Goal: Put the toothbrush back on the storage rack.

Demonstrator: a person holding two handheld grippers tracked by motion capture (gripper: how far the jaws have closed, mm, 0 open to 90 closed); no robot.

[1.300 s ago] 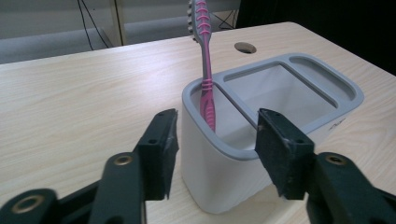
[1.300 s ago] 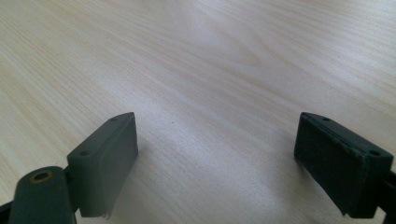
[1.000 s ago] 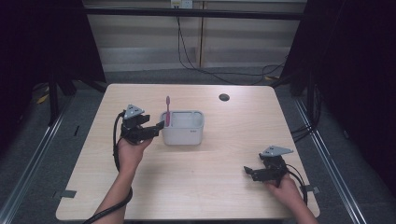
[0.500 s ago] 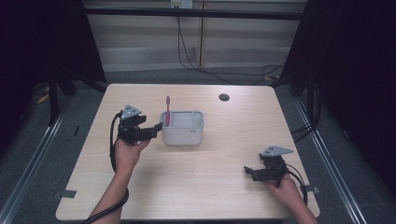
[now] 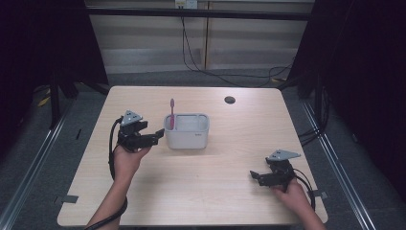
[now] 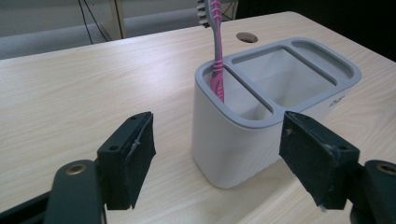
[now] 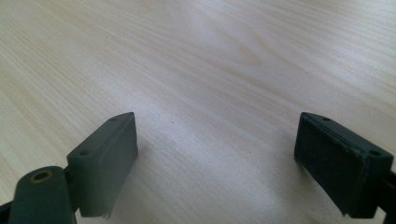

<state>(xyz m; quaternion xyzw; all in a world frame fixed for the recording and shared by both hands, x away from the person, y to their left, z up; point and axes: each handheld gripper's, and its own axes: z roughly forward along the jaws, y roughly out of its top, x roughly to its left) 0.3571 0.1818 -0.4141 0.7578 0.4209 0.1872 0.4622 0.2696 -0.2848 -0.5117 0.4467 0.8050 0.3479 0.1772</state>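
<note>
- A pale grey plastic holder with a darker grey rim and rounded corners (image 5: 187,131) stands upright on the light wood-grain desk (image 5: 201,191), left of the desk's middle and somewhat nearer the far edge than the near one.
- In the left gripper view the holder (image 6: 261,126) shows a narrow compartment at its near end, a large middle one and a slim one at the far end; its lower near corner is partly covered by the right-hand jaw, and small dark lettering on its side is too small to read.
- A pink toothbrush (image 5: 172,113) stands almost upright in the narrow end compartment, the one at the holder's left end in the high view, with the head up. In the left gripper view the toothbrush (image 6: 215,56) is cut off by the top edge, so part of its bristled head is lost, and its foot is hidden inside the holder.
- The left claw (image 5: 156,136) sits just beside the holder's left end, jaws spread wide with nothing between them; the pictures do not settle whether a jaw tip touches the wall.
- The right claw (image 5: 254,176) rests near the near right corner of the desk, well apart from the holder, wide open and holding nothing; its own view looks down on bare wood.
- A small dark round hole (image 5: 230,100) lies near the far edge, right of centre.
- Beyond the far edge, black cables (image 5: 201,52) hang before a pale wall; the sides fall into darkness where little can be made out.
</note>
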